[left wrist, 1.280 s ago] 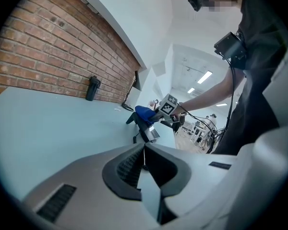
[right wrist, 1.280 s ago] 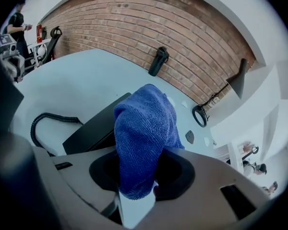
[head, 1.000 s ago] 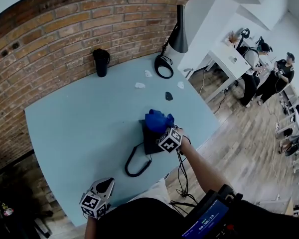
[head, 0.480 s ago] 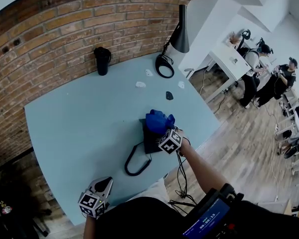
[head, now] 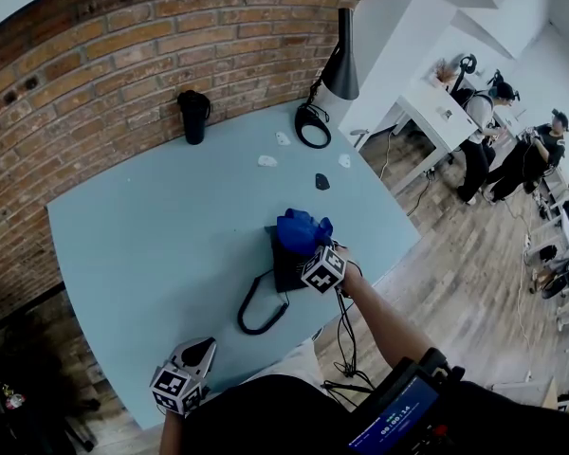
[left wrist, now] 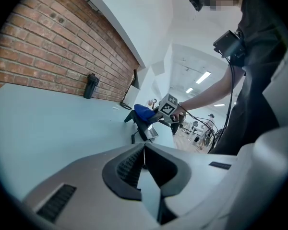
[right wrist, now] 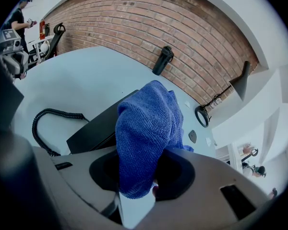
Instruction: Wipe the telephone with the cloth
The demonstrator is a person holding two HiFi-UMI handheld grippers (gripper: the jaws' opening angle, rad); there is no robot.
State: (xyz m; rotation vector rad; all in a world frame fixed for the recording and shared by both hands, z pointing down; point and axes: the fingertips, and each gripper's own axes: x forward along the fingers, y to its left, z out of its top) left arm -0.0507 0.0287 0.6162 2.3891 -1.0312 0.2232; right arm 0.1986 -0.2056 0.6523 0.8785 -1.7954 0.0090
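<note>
Right gripper view: the right gripper was clamped on the blue cloth, a nubby microfibre wad bunched over the telephone. This was a hard, black, wedge-shaped set near the table's front edge, with its coiled cord looped alongside. The left gripper hung idle, jaws together on nothing. Judged: wiping was in hand, and the next move called for strokes across the uncovered casing. Beyond, a dark cylindrical cup stood before the rough brick wall.
</note>
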